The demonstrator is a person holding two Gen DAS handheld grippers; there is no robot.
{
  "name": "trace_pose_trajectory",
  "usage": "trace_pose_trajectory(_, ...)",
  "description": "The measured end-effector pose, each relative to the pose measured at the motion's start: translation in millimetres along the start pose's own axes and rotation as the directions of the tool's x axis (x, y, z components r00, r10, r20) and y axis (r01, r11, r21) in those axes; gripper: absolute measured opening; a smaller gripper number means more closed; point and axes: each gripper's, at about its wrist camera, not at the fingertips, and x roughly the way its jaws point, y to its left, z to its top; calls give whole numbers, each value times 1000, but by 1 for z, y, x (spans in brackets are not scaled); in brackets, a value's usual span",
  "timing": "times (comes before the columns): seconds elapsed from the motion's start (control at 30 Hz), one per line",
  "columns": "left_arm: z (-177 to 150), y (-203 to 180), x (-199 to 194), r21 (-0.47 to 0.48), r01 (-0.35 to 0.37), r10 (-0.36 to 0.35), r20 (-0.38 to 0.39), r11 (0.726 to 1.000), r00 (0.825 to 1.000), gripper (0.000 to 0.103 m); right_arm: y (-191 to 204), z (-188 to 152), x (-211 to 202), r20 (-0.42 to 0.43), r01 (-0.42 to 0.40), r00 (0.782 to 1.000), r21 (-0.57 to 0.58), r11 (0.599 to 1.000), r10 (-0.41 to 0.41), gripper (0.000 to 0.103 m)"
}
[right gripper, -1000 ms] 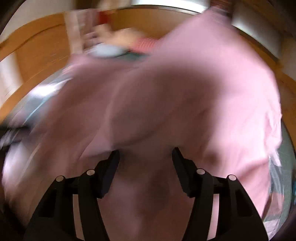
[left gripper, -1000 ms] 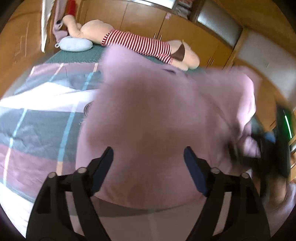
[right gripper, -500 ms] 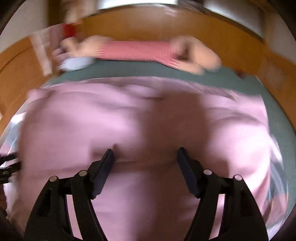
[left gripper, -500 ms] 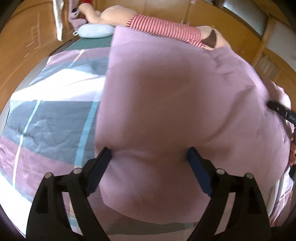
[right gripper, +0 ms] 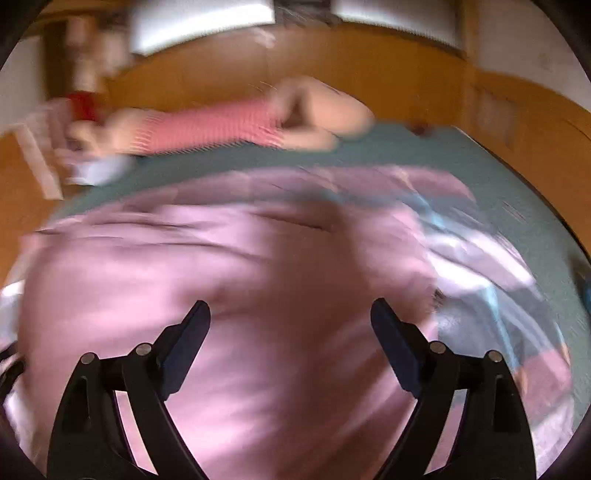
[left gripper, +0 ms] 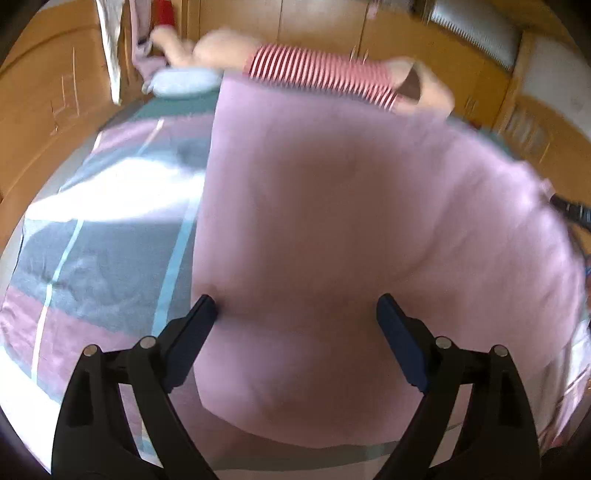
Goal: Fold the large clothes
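Observation:
A large pink garment (left gripper: 332,206) lies spread flat over the bed, its left edge straight and its near hem rounded. My left gripper (left gripper: 297,314) hovers over the garment's near left part, open wide, with only flat cloth below the fingers and nothing pinched. In the right wrist view the same pink garment (right gripper: 221,280) fills the lower middle, blurred. My right gripper (right gripper: 290,317) is above it with its jaws opening wide and no cloth gripped between them. The right gripper's dark tip (left gripper: 570,210) shows at the far right edge of the left wrist view.
The bed carries a checked cover (left gripper: 92,236) in grey, white and mauve, and a green sheet (right gripper: 424,151) behind. A long plush doll in a red-striped shirt (left gripper: 317,74) lies across the far side beside a pale blue cushion (left gripper: 181,83). Wooden cabinets (left gripper: 314,26) surround the bed.
The garment, held up and billowing a second ago, now lies flat on the bed. Both grippers have let go of it and opened wider. The right gripper swung across to the right.

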Motion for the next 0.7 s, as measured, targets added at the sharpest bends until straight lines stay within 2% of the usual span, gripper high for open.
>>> trace_pose_trajectory(0.07, -1, 13, 9, -42, 27, -28, -22, 999, 999, 97, -50, 4, 29, -66, 148, 988, 161, 976, -139, 95)
trace_pose_trajectory(0.1, -1, 19, 9, -65, 33, -35, -23, 997, 999, 97, -85, 1, 36, -105, 130, 989, 314, 940, -102, 97)
trace_pose_trajectory(0.13, 1, 23, 7, -84, 35, -37, -21, 996, 999, 97, -99, -2, 33, -100, 114, 992, 396, 911, -81, 97)
trace_pose_trajectory(0.17, 3, 26, 0, -95, 30, -30, 1, 995, 1000, 96, -105, -6, 20, -68, 124, 992, 427, 895, -106, 97)
trace_pose_trajectory(0.23, 5, 22, -16, -75, 21, -16, 69, 997, 997, 94, -78, -15, -26, 72, 186, 973, 326, 927, -221, 97)
trace_pose_trajectory(0.27, 5, 18, -26, -63, 27, -21, 100, 998, 995, 94, -65, -21, -42, 124, 188, 965, 292, 938, -231, 97)
trace_pose_trajectory(0.3, 4, 13, -36, -55, 40, -32, 129, 998, 991, 95, -44, -35, -71, 189, 149, 962, 243, 959, -197, 99)
trace_pose_trajectory(0.37, 1, 0, -54, -38, 64, -56, 178, 997, 982, 96, -14, -55, -107, 256, 64, 960, 190, 980, -112, 102)
trace_pose_trajectory(0.43, -6, -17, -73, -9, 68, -64, 227, 998, 972, 96, 24, -71, -134, 232, -51, 972, 133, 990, 19, 102)
trace_pose_trajectory(0.5, -16, -33, -90, 23, 53, -57, 261, 998, 964, 98, 51, -87, -157, 239, -125, 965, 73, 989, 105, 102)
trace_pose_trajectory(0.6, -30, -51, -114, 25, 55, -60, 275, 998, 960, 101, 66, -114, -197, 307, -64, 950, 5, 998, 60, 102)
trace_pose_trajectory(0.7, -40, -66, -138, 38, 71, -79, 281, 997, 956, 101, 73, -127, -211, 307, -39, 951, -26, 999, 45, 102)
